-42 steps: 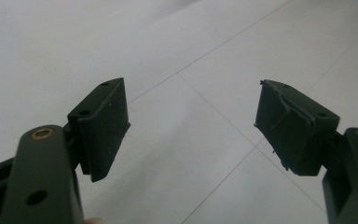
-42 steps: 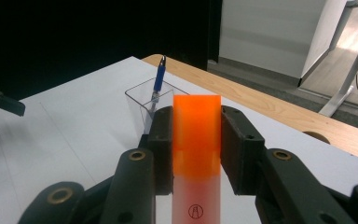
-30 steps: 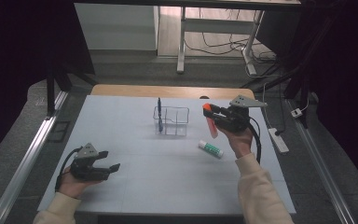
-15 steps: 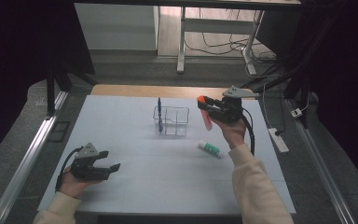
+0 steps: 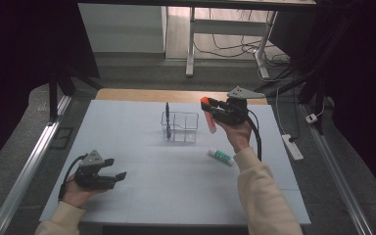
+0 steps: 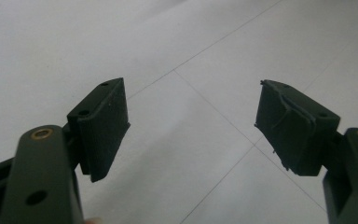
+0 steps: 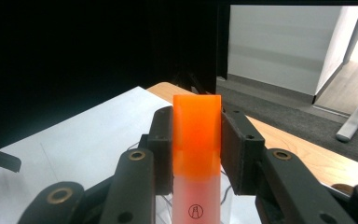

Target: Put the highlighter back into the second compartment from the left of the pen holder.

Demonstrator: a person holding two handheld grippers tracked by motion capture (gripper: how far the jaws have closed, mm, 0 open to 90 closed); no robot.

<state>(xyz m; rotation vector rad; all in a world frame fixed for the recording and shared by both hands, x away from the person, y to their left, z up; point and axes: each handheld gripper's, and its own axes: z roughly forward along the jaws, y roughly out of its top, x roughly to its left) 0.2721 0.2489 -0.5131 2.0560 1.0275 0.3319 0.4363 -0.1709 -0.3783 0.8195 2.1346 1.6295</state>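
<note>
The right gripper (image 7: pixel 196 154) is clamped on an orange-capped tube (image 7: pixel 196 140), raised just beside the clear basket (image 5: pixel 180 126). It looks light, smooth and slightly squashy, best pinched at the stiff cap. The left gripper (image 6: pixel 191 126) rests released

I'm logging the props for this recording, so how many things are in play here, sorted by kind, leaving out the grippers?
Clear wire-frame basket: 1
Dark pen standing in the basket: 1
Orange-capped tube held in the right gripper: 1
White and green tube lying on the table: 1
Total: 4
</note>
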